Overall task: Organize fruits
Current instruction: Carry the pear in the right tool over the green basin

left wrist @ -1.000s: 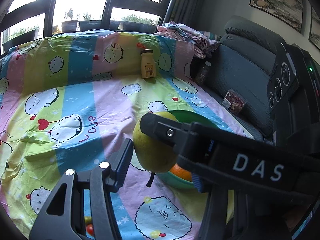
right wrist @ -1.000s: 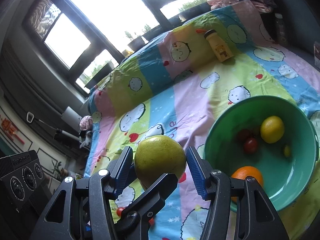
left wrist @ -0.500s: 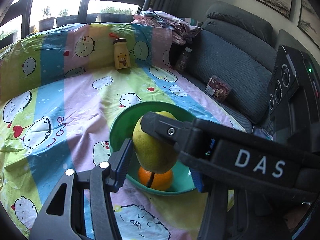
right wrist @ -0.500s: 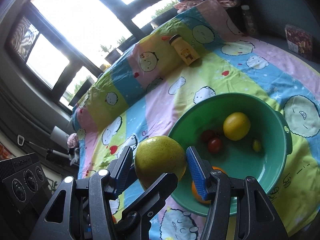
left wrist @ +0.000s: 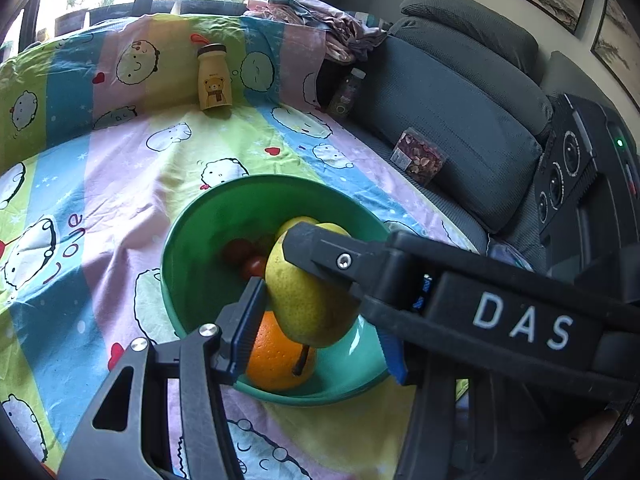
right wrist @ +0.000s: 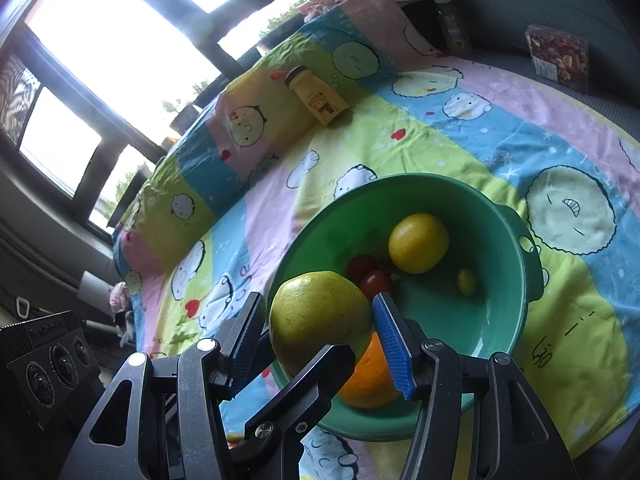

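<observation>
Right now both grippers are on one yellow-green fruit (left wrist: 304, 300), which hangs over the near side of the green bowl (left wrist: 192, 240), just above the orange (left wrist: 272, 356) lying inside it. A short dark stem points down from the fruit toward the orange.

From the right wrist camera, the right gripper (right wrist: 318, 304) has its fingers at a middling spread with the fruit squarely between them, the dark pad against one side and the blue pad against the other, so it is clamped on the fruit. One finger of the other gripper crosses in front, low on the fruit.

From the left wrist camera, the left gripper (left wrist: 320, 320) also stands at a middling spread. Its dark finger touches the fruit's left side (the blue pad on the far side is partly hidden by the right gripper's black body, and a strip of bowl shows between it and the fruit), so I cannot tell whether this one truly grips.

Further inside the bowl lie a lemon (right wrist: 418, 242), two cherry tomatoes (right wrist: 376, 282) touching each other, and a small yellowish fruit (right wrist: 466, 281) set apart from them.

The bowl sits on a cartoon-print sheet (left wrist: 120, 200). A yellow bottle with a bear label (left wrist: 215, 78) stands at the sheet's far end, and a grey sofa (left wrist: 460, 100) runs along its side with a snack packet (left wrist: 418, 156) on the seat.
</observation>
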{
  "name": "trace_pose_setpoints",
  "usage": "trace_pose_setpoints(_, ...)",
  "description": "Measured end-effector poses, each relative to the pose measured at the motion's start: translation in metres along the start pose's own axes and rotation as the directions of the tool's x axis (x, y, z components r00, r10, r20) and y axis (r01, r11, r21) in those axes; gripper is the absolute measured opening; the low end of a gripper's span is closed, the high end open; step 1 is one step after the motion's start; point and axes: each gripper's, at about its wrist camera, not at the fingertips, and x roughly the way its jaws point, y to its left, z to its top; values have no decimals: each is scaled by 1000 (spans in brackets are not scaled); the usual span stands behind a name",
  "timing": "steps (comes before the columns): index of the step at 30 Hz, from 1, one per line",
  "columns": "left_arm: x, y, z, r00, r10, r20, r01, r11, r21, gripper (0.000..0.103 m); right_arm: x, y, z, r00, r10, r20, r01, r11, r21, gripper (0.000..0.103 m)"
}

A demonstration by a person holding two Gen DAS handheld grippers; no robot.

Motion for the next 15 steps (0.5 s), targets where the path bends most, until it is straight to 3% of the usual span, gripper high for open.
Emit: trace_pose_setpoints(15,22,1,-4,997,-36,-65,34,999,-33,53,9,-17,1,997,-61,-42,62,998,33,59)
